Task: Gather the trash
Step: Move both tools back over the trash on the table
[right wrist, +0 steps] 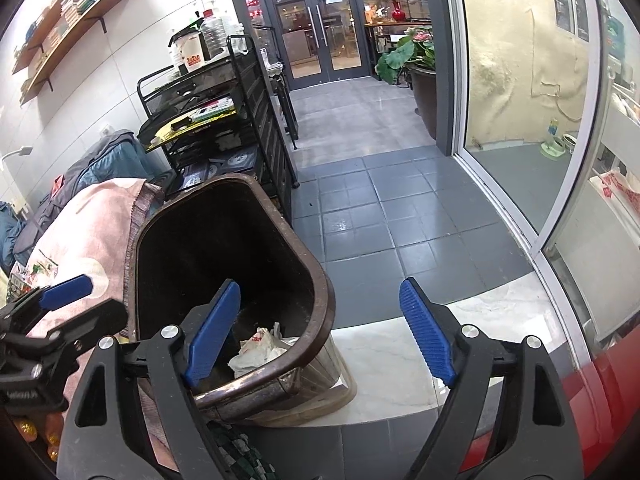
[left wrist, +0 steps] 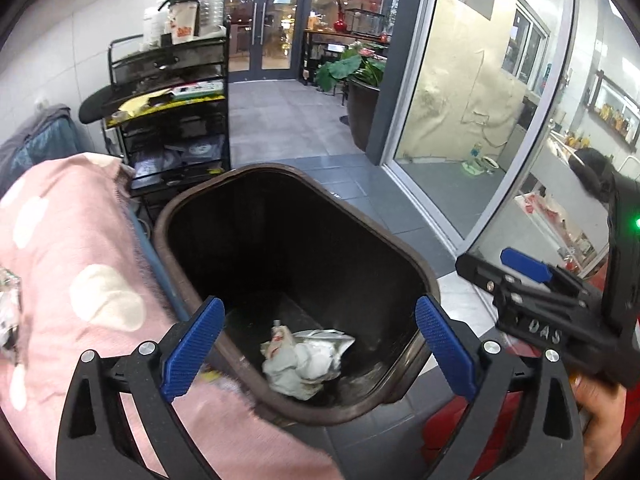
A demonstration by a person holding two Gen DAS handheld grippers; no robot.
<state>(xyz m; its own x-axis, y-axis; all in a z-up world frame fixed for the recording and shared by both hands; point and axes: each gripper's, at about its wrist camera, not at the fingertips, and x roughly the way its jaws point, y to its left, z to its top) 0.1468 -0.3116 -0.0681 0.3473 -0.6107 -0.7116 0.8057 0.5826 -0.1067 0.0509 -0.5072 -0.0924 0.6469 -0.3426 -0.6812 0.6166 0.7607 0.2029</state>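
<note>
A dark brown trash bin (left wrist: 408, 256) stands on the floor beside pink spotted bedding. Crumpled white paper trash (left wrist: 304, 360) lies at its bottom. My left gripper (left wrist: 320, 350) hovers over the bin's near rim, jaws wide apart, nothing between the blue pads. In the right wrist view the same bin (right wrist: 320, 280) sits at lower left with the paper trash (right wrist: 256, 350) inside. My right gripper (right wrist: 320, 334) is open over the bin's right rim, holding nothing. The right gripper also shows at the right edge of the left wrist view, a hand under it.
A black wire rack (left wrist: 168, 112) with bottles and papers stands behind the bin. Pink spotted bedding (left wrist: 80, 280) lies to the left. Grey tiled floor (right wrist: 380, 208) runs toward glass doors (right wrist: 320, 24). A potted plant (left wrist: 356, 80) and a sliding glass panel (left wrist: 460, 100) are on the right.
</note>
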